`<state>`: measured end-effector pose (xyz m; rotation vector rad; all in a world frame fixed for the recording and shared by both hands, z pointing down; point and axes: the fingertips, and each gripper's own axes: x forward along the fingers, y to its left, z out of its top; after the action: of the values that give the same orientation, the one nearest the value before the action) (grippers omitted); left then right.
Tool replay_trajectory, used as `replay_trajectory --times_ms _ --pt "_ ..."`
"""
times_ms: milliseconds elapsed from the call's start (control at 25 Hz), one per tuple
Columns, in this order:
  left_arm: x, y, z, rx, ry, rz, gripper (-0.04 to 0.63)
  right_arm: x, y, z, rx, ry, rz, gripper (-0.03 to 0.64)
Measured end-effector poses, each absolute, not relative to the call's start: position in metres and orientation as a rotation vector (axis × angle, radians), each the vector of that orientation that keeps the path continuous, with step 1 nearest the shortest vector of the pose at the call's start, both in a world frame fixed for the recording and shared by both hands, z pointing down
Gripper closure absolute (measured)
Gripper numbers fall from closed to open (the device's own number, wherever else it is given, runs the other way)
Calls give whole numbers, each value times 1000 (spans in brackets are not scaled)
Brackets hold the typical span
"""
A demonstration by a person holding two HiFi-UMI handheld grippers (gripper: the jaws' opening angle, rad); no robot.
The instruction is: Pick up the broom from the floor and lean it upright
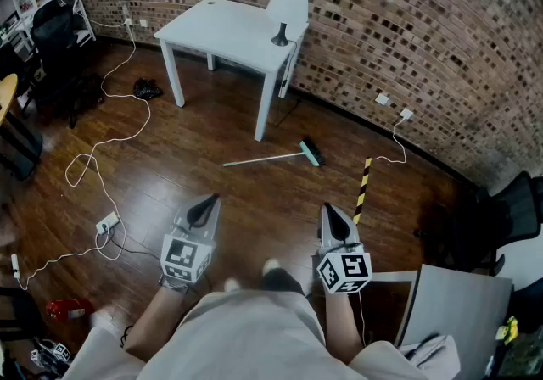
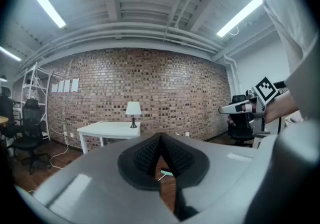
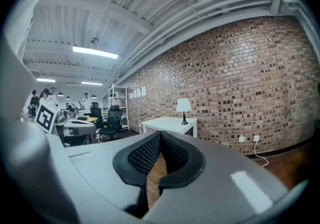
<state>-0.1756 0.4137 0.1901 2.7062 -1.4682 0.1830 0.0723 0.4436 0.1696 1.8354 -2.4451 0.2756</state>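
l gripper [image 1: 211, 198] & r gripper [image 1: 327, 208] clenched, empty; broom [image 1: 271, 158] on floor [image 1: 254, 200] nr table [image 1: 222, 29], cable [image 1: 148, 113] left.

Bright ceiling tube lights [image 2: 46, 2] glare softly on the wooden floor [image 1: 148, 179] (fisheye bending, dark corners in gripper views).

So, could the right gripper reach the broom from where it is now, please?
Probably not yet: the broom lies well ahead on the wooden floor, and the right gripper is shut. Nothing blocks the approach.
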Motion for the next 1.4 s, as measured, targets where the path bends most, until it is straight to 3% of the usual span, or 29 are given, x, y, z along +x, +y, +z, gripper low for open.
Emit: replay_trajectory --times_ms 520,1120,1400 --pt "-153 318 209 2672 -1519 243 594 118 328 199 1841 -2447 331 603" --pt "-57 127 180 2640 -1713 243 594 209 127 180 1695 -2533 186 603" --pt "-53 80 190 2584 -1732 282 594 226 65 182 1662 -2543 189 603"
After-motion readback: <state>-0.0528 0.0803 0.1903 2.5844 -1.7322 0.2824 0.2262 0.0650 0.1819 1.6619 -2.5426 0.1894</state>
